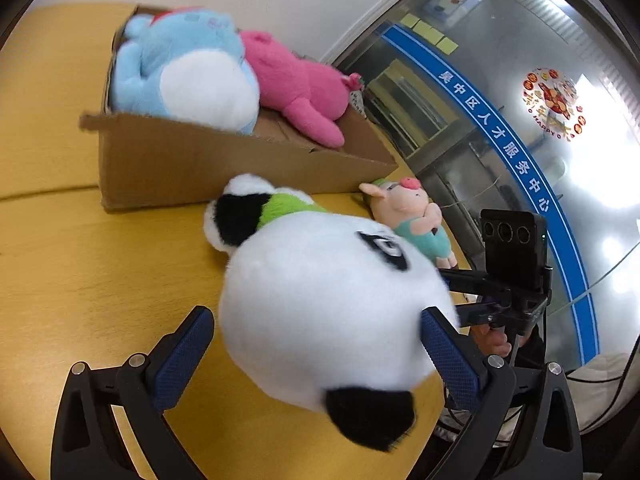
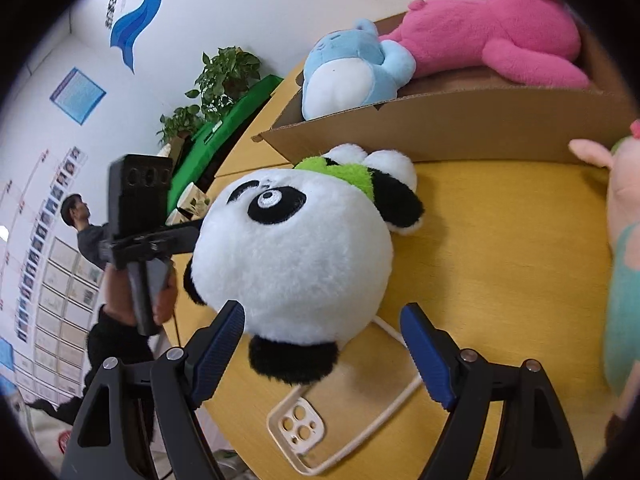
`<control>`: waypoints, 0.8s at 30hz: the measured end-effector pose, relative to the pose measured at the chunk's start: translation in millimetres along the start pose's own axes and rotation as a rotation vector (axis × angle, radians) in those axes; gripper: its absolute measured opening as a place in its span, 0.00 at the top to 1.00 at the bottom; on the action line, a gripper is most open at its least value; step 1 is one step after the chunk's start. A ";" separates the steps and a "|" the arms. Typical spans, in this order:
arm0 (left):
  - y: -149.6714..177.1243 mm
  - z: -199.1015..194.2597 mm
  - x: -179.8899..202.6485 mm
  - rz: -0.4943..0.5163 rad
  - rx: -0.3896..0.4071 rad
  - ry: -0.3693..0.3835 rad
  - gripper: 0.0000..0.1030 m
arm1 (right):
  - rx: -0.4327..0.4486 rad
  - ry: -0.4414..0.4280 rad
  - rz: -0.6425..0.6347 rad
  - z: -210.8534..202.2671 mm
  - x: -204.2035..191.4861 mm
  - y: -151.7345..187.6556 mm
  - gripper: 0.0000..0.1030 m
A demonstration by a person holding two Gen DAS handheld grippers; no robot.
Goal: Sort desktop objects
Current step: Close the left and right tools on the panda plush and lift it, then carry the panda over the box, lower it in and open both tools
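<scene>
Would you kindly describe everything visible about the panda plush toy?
The panda plush toy is fluffy, with a big round white head, black ears, black eye patches and a green scarf. It lies on its side on the yellow table, before the cardboard box, partly over a phone case. Both the left gripper and the right gripper flank its head, open.

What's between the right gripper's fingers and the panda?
Nothing on top; the panda plush sits between the open fingers, with a white phone case beneath, in the right wrist view.
</scene>
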State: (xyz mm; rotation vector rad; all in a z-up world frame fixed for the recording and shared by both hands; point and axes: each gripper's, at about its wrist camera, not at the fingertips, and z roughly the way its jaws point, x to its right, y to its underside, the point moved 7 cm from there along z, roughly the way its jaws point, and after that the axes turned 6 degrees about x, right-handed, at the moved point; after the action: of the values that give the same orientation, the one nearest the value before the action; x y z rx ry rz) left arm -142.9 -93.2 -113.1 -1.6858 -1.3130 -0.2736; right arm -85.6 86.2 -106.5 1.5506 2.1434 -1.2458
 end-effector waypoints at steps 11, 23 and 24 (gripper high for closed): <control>12.0 14.8 15.1 0.015 0.015 0.029 0.04 | 0.007 -0.146 0.094 21.7 7.8 -15.8 0.38; -18.6 -22.9 93.3 0.196 0.219 -0.045 0.12 | 0.256 -0.105 -0.140 -54.5 -44.3 -38.9 0.53; -28.7 -25.8 103.7 0.225 0.241 -0.043 0.12 | 0.283 -0.099 -0.164 -64.5 -49.3 -45.8 0.53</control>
State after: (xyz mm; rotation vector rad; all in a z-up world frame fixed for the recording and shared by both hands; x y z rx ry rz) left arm -116.6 -48.2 -15.4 -1.6212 -1.1250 0.0522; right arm -85.6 96.1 -13.9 1.3975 2.1402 -1.7064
